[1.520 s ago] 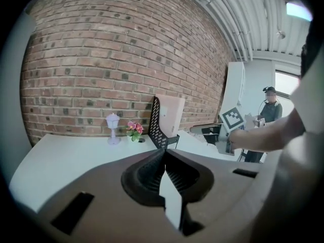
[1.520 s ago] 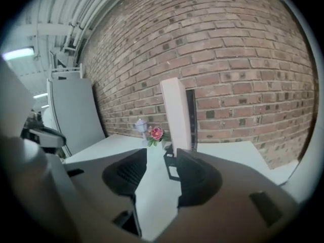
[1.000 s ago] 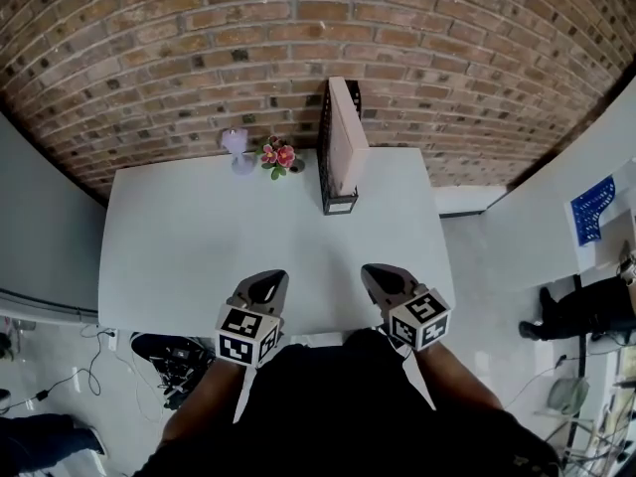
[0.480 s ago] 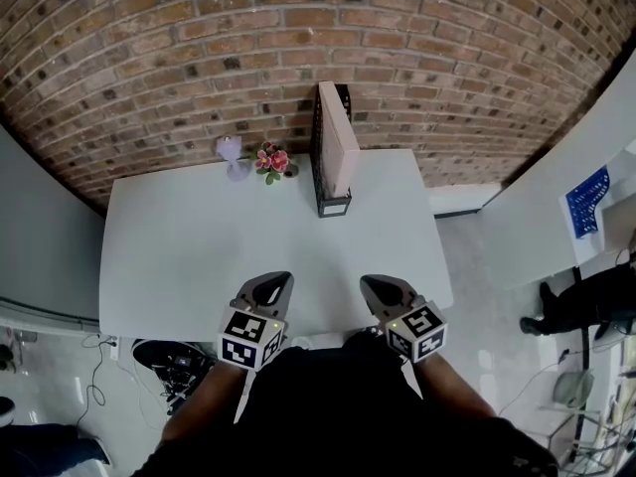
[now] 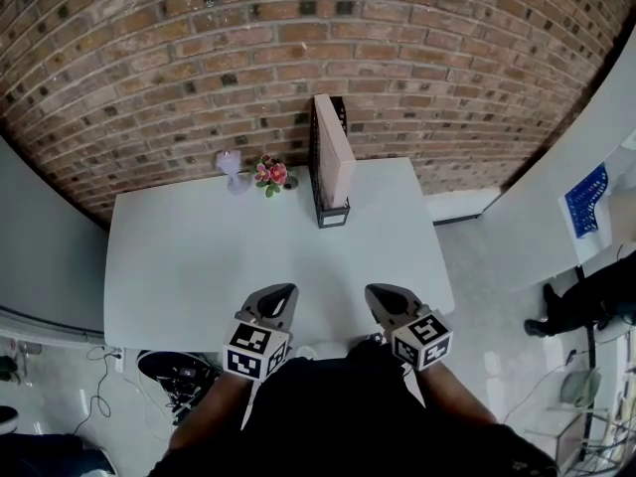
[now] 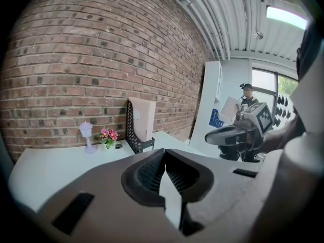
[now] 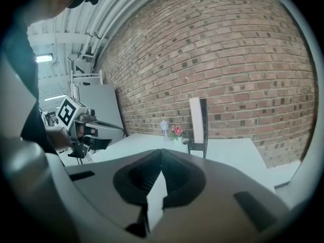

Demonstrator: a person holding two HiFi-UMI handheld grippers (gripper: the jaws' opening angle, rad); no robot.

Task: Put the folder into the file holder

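A pale pink folder (image 5: 336,159) stands upright inside the black mesh file holder (image 5: 320,182) at the back of the white table (image 5: 199,256), against the brick wall. The same folder (image 6: 144,118) and holder (image 6: 132,135) show in the left gripper view, and the folder (image 7: 195,120) in the right gripper view. My left gripper (image 5: 281,293) hovers over the table's front edge, shut and empty. My right gripper (image 5: 382,294) is beside it, also shut with nothing between its jaws. Both are far in front of the holder.
A small lavender lamp (image 5: 231,167) and a pot of pink flowers (image 5: 270,175) stand left of the holder. The brick wall (image 5: 298,38) runs behind the table. Cables and a chair base (image 5: 179,371) lie on the floor at front left. A person (image 5: 581,306) is at right.
The head view has shifted slightly, so the table and holder sit a little lower and left in frame. Both grippers stay shut near the front edge.
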